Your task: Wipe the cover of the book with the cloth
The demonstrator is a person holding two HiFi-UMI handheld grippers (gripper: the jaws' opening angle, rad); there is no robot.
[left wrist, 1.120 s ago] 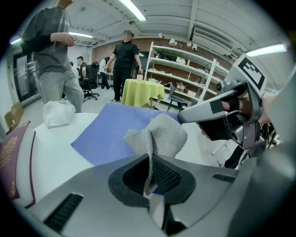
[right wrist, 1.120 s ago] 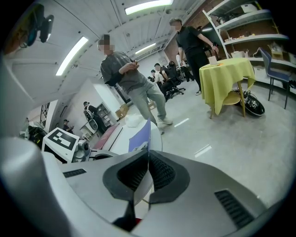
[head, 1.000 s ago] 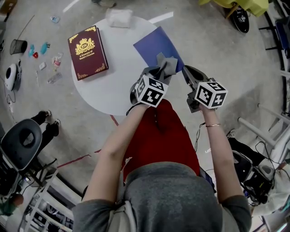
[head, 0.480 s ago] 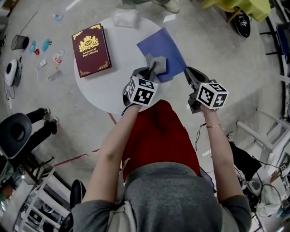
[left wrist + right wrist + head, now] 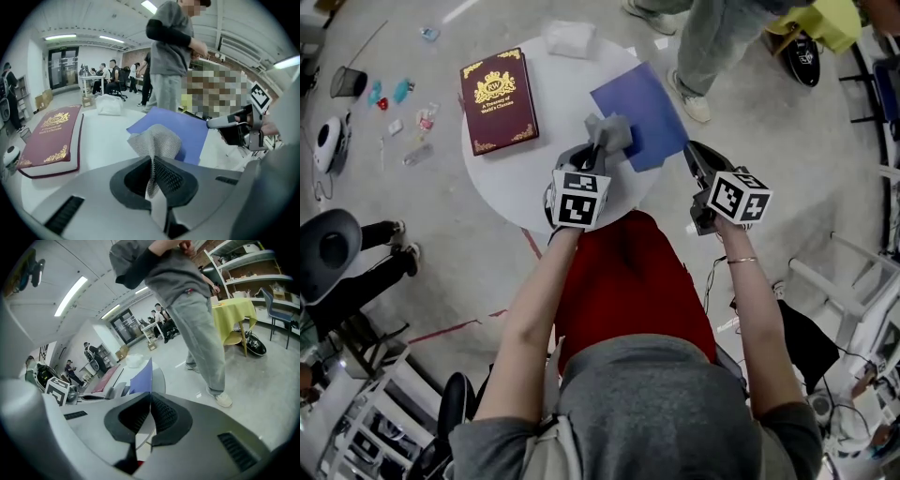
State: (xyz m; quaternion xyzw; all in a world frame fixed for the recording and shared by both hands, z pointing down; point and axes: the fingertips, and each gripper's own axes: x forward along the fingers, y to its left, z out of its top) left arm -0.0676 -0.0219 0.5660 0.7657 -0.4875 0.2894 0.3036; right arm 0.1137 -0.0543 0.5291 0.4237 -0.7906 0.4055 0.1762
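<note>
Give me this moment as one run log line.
left claw: shut on cloth, over table | right claw: shut, beside blue sheet | book: on table, untouched

The person wears a grey top (image 5: pixel 656 412) with short sleeves that end near the shoulders. Below it is a red garment (image 5: pixel 628 281); whether it is a skirt or trousers cannot be told. A thin bracelet (image 5: pixel 741 260) circles the right wrist. The left gripper (image 5: pixel 596 155) and the right gripper (image 5: pixel 690 150) have dark grey bodies. Each carries a marker cube (image 5: pixel 578 199) with white faces and black square patterns. In the gripper views each shell is smooth, pale grey plastic with a dark ribbed slot (image 5: pixel 65 214) near its edge. The pads (image 5: pixel 171 178) are black with a fine dotted texture.
</note>
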